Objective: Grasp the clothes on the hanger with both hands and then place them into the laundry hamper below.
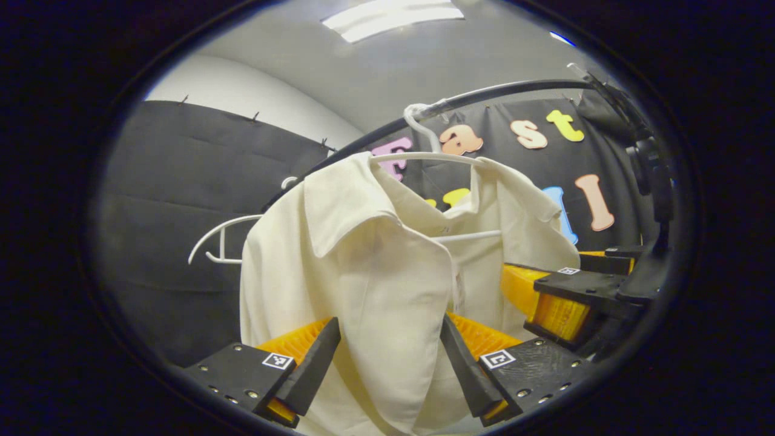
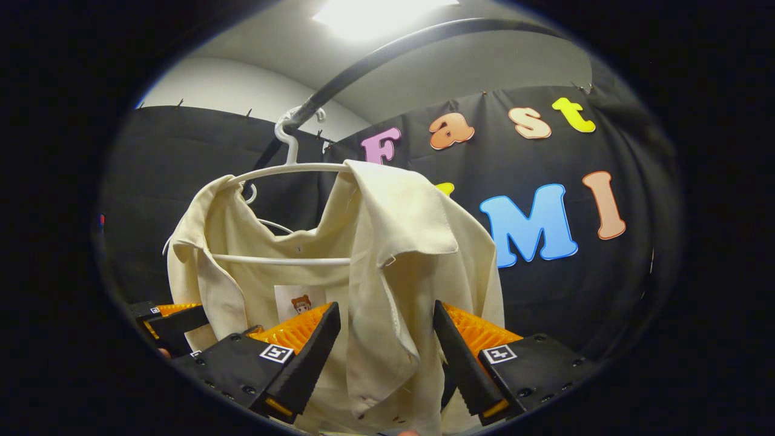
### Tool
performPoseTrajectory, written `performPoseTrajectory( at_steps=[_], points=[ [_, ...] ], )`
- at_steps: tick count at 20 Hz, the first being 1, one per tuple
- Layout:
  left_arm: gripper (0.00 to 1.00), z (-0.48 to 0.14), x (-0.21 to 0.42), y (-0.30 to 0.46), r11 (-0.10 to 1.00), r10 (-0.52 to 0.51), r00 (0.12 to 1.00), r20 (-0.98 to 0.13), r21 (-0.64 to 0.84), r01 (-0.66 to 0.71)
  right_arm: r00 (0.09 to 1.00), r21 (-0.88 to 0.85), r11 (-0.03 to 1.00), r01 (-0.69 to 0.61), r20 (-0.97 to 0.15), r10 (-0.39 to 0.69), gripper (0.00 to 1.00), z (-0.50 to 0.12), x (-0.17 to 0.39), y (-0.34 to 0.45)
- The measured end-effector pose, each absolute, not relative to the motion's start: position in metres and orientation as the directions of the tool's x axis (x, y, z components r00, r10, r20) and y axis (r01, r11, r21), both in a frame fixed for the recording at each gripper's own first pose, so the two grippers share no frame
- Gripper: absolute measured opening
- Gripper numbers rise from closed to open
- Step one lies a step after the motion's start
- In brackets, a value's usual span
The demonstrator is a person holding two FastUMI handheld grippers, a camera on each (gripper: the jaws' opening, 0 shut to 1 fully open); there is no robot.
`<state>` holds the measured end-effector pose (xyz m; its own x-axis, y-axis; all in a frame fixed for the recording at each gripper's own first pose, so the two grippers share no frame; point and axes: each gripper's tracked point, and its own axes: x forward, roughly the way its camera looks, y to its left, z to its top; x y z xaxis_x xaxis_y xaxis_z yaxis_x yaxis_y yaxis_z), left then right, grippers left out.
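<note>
We start at the left gripper (image 1: 390, 357): its 2 fingers stand apart, 1 on each side of the front panel of the cream shirt (image 1: 375, 266), and the cloth hangs in the gap between them. We cannot tell if either finger already touches the fabric, but they do not pinch it. In the right gripper view we see the same for the right gripper (image 2: 387, 357): fingers apart, with the other front edge of the shirt (image 2: 393, 254) hanging down between them, not squeezed.

Going outward, the shirt is on the white hanger (image 1: 424, 157), with its collar folded over the hanger's shoulders. The hanger's hook sits on the dark curved rail (image 1: 484, 94) above. A second white hanger (image 1: 221, 242), with nothing on it, hangs on the far left in the left gripper view. The right gripper is also seen at the right side of that view, near the shirt's sleeve.

We judge that the task is at its first step. Both grippers are placed around the cloth, but the grasp is not made. What is left is to close both, lift the shirt off the hanger, and lower it into the hamper.
</note>
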<state>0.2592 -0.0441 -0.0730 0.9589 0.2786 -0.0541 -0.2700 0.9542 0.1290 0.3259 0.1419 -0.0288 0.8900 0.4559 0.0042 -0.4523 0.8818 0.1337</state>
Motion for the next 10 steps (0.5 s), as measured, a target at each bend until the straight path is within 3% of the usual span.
performPoseTrajectory(
  at_steps=[4, 7, 8, 9, 10],
  points=[
    [0.94, -0.076, 0.264, -0.035, 0.939, 0.320, 0.946, -0.056, 0.153, -0.309, 0.890, 0.130, 0.884, -0.449, -0.023, 0.455, 0.97, -0.037, 0.334, 0.150],
    [0.72, -0.076, 0.261, -0.024, 0.927, 0.354, 0.934, -0.055, 0.156, -0.342, 0.899, 0.148, 0.892, -0.428, -0.028, 0.437, 0.97, -0.041, 0.342, 0.152],
    [0.62, -0.077, 0.259, -0.022, 0.925, 0.361, 0.931, -0.063, 0.156, -0.348, 0.902, 0.152, 0.894, -0.421, -0.038, 0.431, 0.92, -0.043, 0.345, 0.151],
    [0.62, -0.077, 0.258, -0.020, 0.923, 0.366, 0.928, -0.067, 0.157, -0.353, 0.899, 0.160, 0.892, -0.422, -0.049, 0.434, 0.81, -0.046, 0.346, 0.155],
    [0.63, -0.077, 0.256, -0.018, 0.919, 0.375, 0.925, -0.065, 0.159, -0.361, 0.894, 0.166, 0.888, -0.429, -0.061, 0.443, 0.78, -0.047, 0.348, 0.158]
  ],
)
